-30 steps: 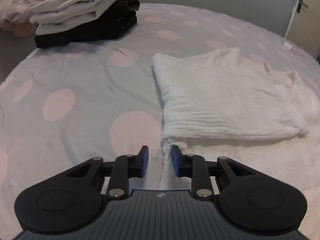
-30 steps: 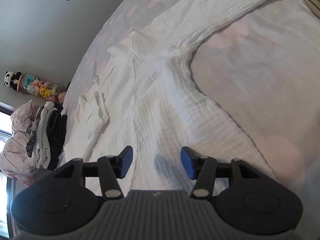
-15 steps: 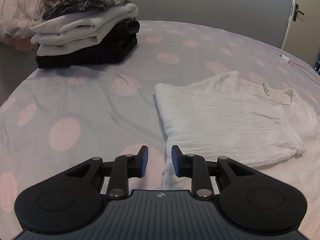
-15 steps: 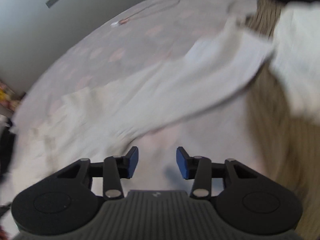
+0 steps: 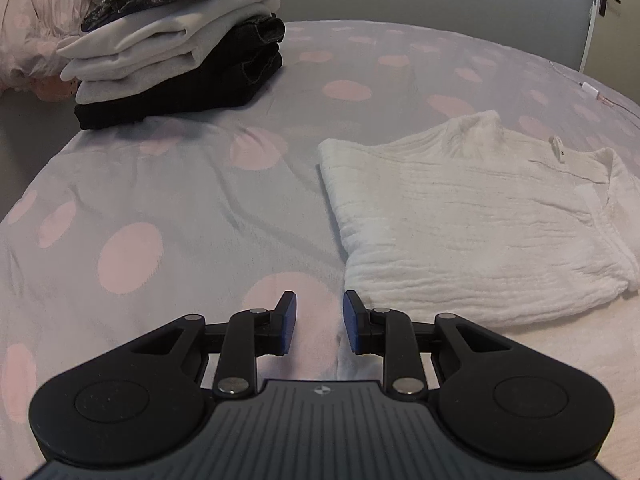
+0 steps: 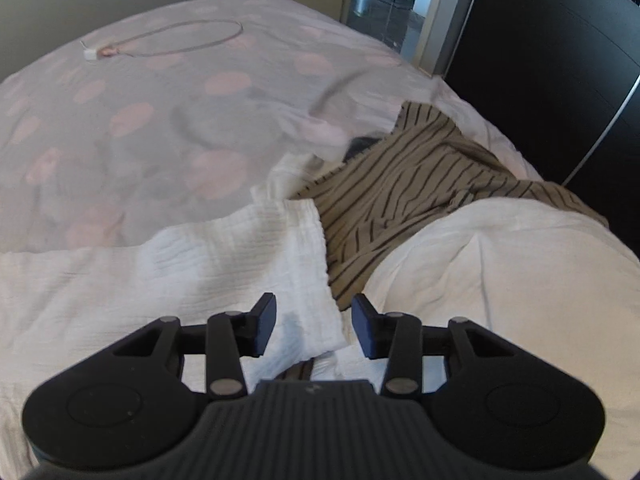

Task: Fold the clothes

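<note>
1. The left gripper (image 5: 316, 322) hovers low over the bedspread (image 5: 160, 200), jaws spread a little with nothing between them; its right finger (image 5: 352, 320) sits just beside the near left corner of the white top (image 5: 460, 224).
2. The right gripper (image 6: 314, 330) has its jaws spread wider, with the cuff end of the top's sleeve (image 6: 296, 264) lying between them, not pinched.
3. A small round emblem is moulded on each gripper body; no letters can be read in it.
4. In the left view the top lies flat on the bedspread, its left side folded over into a straight edge.
5. A small white tag (image 5: 557, 148) stands at the top's neckline; any print on it is too small to read.
6. In the right view a tan striped garment (image 6: 400, 200) lies just beyond the sleeve's cuff, partly under a white cloth (image 6: 500, 272).
7. Farther left, a stack (image 5: 176, 56) of folded grey and black clothes sits well apart from the top.
8. Far across the bedspread lies a looped cable (image 6: 180, 38) with a white plug.
</note>
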`<state>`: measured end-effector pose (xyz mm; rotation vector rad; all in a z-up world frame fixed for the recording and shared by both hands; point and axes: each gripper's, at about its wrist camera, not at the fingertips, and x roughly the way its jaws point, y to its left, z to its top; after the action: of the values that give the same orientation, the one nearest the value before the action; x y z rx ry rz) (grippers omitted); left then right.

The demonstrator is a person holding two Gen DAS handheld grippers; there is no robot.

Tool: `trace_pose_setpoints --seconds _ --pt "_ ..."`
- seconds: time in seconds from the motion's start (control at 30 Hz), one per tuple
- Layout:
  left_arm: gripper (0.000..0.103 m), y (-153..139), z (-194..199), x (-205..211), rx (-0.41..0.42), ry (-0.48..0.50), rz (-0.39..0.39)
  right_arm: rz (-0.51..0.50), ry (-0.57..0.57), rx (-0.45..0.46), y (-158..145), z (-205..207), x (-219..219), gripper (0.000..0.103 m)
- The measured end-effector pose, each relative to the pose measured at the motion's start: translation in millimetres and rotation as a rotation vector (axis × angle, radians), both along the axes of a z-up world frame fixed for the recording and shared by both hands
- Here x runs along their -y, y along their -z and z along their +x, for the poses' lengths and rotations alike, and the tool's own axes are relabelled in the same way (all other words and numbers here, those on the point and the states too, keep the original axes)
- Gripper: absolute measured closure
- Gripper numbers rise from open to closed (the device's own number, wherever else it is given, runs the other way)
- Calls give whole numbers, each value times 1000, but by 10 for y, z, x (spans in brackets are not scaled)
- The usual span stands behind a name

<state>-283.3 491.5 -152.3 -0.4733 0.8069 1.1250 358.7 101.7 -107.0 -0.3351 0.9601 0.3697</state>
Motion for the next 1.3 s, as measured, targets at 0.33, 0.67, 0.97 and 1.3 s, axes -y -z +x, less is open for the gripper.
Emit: trace_pose_setpoints --seconds 0.33,0.67,0.97,1.3 --pt "73 26 7 -36 -1 -13 -16 -81 -50 55 169 -153 -179 88" --pt "73 -30 -191 -85 84 -68 -87 43 -160 233 -1183 -712 -618 88" --pt "72 -38 -221 11 74 -11 -88 147 -391 357 -2135 -1982 -1528 87" --pt "66 -103 -307 -1 124 0 -91 239 -581 247 -1726 -3220 -2653 87"
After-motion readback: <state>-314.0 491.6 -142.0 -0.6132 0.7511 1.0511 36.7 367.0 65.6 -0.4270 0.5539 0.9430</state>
